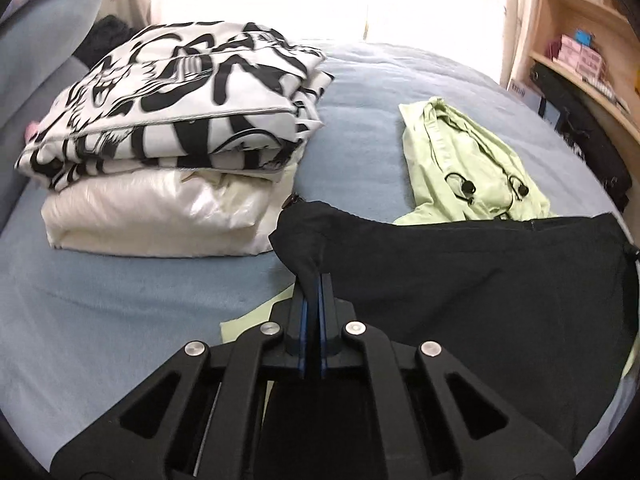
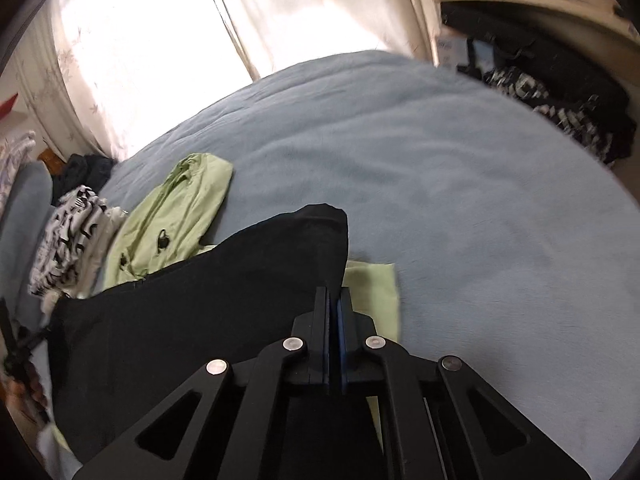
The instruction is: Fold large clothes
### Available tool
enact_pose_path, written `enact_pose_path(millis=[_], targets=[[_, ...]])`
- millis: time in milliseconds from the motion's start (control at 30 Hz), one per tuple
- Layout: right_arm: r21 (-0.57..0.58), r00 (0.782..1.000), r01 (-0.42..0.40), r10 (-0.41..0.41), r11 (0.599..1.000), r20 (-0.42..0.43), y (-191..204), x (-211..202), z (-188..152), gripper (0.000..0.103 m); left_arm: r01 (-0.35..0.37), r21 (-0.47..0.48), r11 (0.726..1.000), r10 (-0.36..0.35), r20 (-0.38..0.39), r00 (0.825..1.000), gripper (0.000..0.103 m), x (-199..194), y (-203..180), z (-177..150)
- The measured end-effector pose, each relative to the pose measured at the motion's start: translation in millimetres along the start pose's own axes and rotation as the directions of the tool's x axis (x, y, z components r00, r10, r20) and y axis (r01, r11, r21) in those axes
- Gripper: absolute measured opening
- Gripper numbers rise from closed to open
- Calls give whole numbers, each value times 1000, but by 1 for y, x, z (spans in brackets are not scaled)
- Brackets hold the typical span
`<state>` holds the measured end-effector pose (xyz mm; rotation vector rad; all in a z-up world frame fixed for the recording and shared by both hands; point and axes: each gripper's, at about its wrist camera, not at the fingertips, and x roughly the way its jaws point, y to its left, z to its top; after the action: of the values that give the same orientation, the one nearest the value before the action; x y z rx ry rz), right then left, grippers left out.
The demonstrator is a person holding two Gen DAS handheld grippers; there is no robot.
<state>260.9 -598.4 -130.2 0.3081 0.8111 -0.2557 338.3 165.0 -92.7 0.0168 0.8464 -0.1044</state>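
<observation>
1. The left gripper is clamped on a pinched-up corner of the black garment; the cloth rises in a small peak out of the closed blue pads and bunches just above them, at about 12 o'clock from the tips

2. From that pinch the black garment stretches away toward 3 o'clock in the left wrist view, hanging as a broad dark sheet over the blue bedspread

3. The right gripper has its jaws drawn together with only a thin slit between the pads; the black garment's edge runs right up against the left finger, but I cannot tell whether cloth is actually caught between the pads

4. In the right wrist view the black garment spreads from the gripper toward 9 o'clock, its upper corner standing at 12 o'clock from the fingers

5. A light green garment lies crumpled on the bedspread at 1 o'clock from the left gripper, its lower part tucked under the black cloth; a flat green piece shows just beside the right gripper at 1 o'clock

6. At 10 o'clock in the left view sits a stack: a black-and-white patterned garment folded on top of a shiny white folded item

7. A bright curtained window stands beyond the bed at 11 o'clock in the right view, and wooden shelves at 2 o'clock in the left
</observation>
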Motion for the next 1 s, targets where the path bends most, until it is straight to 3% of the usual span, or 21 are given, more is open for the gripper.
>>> enact_pose_path(millis=[200, 400, 533, 667, 733, 767, 833, 1000], targets=[[-12, 995, 57, -58, 998, -84, 6, 42, -14, 3, -90, 27, 996, 92, -91, 992, 2, 40, -9, -13], [-16, 994, 65, -67, 998, -85, 11, 60, -13, 6, -120, 8, 993, 121, -62, 991, 2, 40, -8, -16], [56, 993, 67, -62, 996, -96, 2, 56, -2, 18, -154, -10, 988, 154, -21, 988, 3, 17, -5, -15], [63, 998, 58, -59, 996, 18, 6, 13, 1, 43, -175, -22, 984, 176, 74, 982, 3, -18, -10, -10], [23, 999, 11, -12, 1000, 39, 21, -3, -1, 43, -187, -7, 982, 186, 131, 974, 3, -43, -23, -9], [-6, 999, -23, 23, 1000, 30, 33, -6, -3, 43, -184, 4, 983, 182, 145, 973, 3, -51, -30, -10], [-55, 995, -104, 104, 993, -15, 59, -6, -9, 43, -106, 42, 993, 99, 148, 984, 3, -67, -54, -15], [-184, 949, -293, 261, 938, -178, 140, 14, -47, 43, 62, 104, 993, -68, 49, 997, 3, -62, -121, -37]])
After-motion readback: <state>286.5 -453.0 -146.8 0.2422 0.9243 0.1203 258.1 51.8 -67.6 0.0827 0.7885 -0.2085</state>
